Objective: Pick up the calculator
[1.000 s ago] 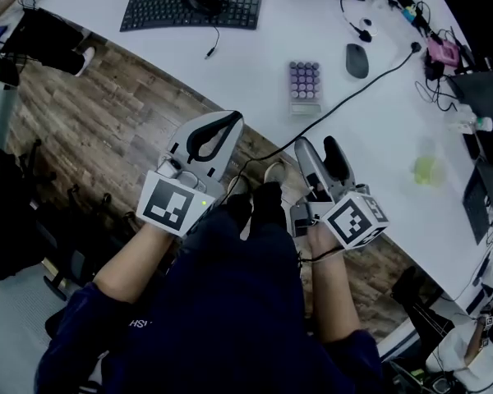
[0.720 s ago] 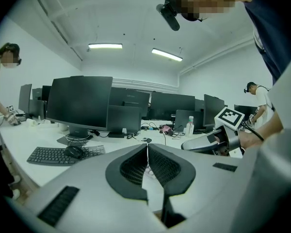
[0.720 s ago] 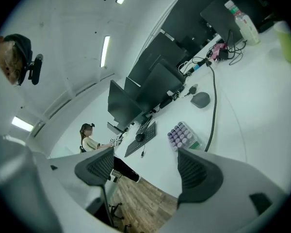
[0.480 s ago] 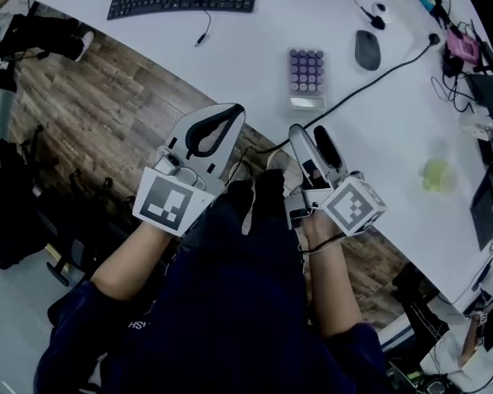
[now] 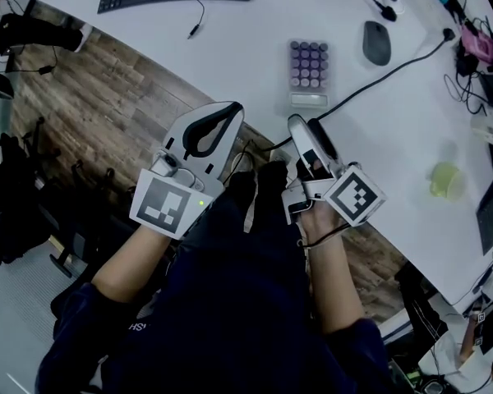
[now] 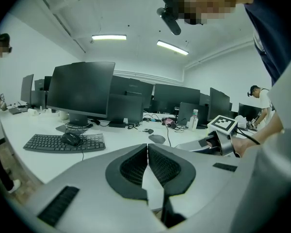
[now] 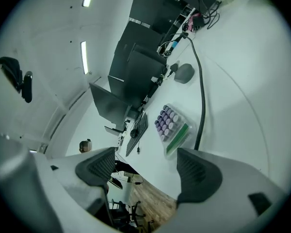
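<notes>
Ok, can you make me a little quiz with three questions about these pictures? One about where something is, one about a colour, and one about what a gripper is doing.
1. Where is the calculator?
A on a shelf
B on the white desk
C in a box

2. What colour are its buttons?
A red
B purple
C yellow

3. How do the jaws of the left gripper stand?
A wide apart
B closed on the calculator
C together, with nothing between them

Answers:
1 B: the head view shows it lying flat on the desk.
2 B: rows of purple buttons cover its top.
3 C: the left gripper view shows the jaw tips meeting with nothing between them.
</notes>
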`<state>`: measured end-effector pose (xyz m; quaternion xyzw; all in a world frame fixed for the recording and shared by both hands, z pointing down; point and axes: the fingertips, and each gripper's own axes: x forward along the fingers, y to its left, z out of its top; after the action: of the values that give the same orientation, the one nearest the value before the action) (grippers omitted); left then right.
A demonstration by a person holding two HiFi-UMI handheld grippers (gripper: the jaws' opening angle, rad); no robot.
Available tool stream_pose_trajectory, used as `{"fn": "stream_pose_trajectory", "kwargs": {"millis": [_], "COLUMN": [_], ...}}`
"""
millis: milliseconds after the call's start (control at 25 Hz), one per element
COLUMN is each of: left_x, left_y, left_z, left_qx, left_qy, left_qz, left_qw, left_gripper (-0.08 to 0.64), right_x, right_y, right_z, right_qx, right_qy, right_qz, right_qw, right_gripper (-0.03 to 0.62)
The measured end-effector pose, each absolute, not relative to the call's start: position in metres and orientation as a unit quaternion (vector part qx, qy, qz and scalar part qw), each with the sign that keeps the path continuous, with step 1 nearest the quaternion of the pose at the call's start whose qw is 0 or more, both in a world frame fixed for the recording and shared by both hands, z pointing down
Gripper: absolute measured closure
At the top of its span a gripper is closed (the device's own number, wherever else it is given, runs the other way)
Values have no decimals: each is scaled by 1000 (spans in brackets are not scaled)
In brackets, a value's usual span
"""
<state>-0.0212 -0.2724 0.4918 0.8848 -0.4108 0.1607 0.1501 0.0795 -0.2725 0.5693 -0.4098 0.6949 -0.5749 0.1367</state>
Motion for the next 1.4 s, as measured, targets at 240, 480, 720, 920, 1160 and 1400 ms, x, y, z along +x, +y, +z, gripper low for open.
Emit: {"fn": "stream_pose_trajectory", "kwargs": {"millis": [240, 480, 720, 920, 1160, 1400], "left_x": [-20, -18, -16, -15, -12, -10], "left_y": [-277, -282, -286, -288, -293, -298], "left_z": [500, 502, 507, 512, 515, 515], "left_qx": [883, 883, 882, 881, 881, 881], "left_qy": [-411, -410, -409, -405, -403, -406], "left_qz": [165, 162, 165, 172, 172, 167], "left_qw": [158, 161, 167, 173, 177, 179], "left_gripper": [528, 528, 528, 528, 528, 528], "right_x": [81, 87, 94, 102, 105, 109], "right_y": [-275, -279, -280, -277, -278, -277], "right_z": [588, 601, 614, 628, 634, 639], "right_qx": [-412, -418, -432, -450, -459, -466], "right_qy": [676, 657, 631, 582, 536, 489], "right_qz": [-596, -612, -630, -663, -691, -715], "right_qw": [134, 137, 133, 139, 157, 178], "right_gripper": [210, 217, 221, 244, 285, 334]}}
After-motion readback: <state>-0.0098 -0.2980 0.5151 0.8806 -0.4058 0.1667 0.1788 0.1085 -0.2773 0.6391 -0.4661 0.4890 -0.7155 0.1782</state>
